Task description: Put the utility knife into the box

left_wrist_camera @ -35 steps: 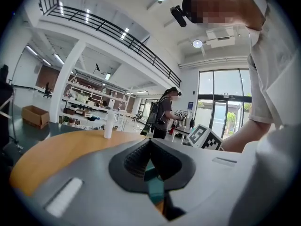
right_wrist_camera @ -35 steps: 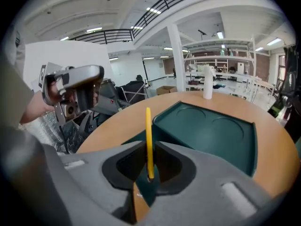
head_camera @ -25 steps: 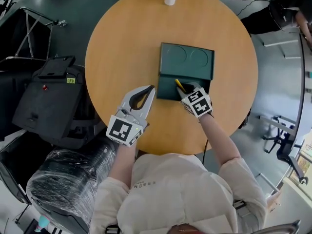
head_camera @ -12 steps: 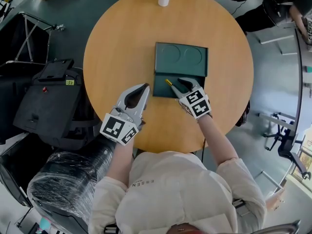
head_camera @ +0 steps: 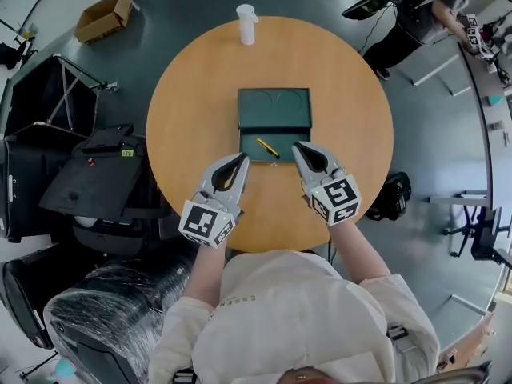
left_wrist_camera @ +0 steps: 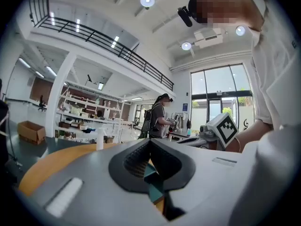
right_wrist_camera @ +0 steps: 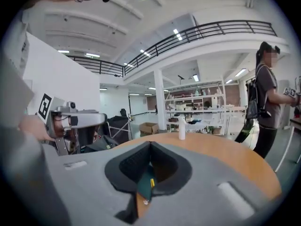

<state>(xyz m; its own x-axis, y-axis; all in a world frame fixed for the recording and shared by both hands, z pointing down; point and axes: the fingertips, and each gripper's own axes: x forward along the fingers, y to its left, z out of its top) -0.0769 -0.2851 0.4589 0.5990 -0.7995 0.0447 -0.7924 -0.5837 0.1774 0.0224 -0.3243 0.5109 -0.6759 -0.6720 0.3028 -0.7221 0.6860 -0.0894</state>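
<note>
A dark green box (head_camera: 274,110) lies open in the middle of the round wooden table (head_camera: 192,94). The yellow utility knife (head_camera: 267,147) rests at a slant in the box's near half. My right gripper (head_camera: 296,146) is shut and empty, its tip just right of the knife at the box's near right corner. My left gripper (head_camera: 242,158) is also shut and empty, by the box's near left corner. In the right gripper view, the knife (right_wrist_camera: 149,183) and green box (right_wrist_camera: 142,187) show through the gap behind the closed jaws. The left gripper view shows a sliver of the box (left_wrist_camera: 151,187).
A white bottle (head_camera: 246,22) stands at the table's far edge. Black cases (head_camera: 96,174) and a plastic-wrapped chair (head_camera: 112,310) crowd the floor on the left. A cardboard box (head_camera: 102,16) sits far left, and a person (head_camera: 416,14) stands at a desk at top right.
The right gripper opened and let go of the knife, which now lies in the box. It then drew back toward me and shut. The left gripper stayed shut near the box.
</note>
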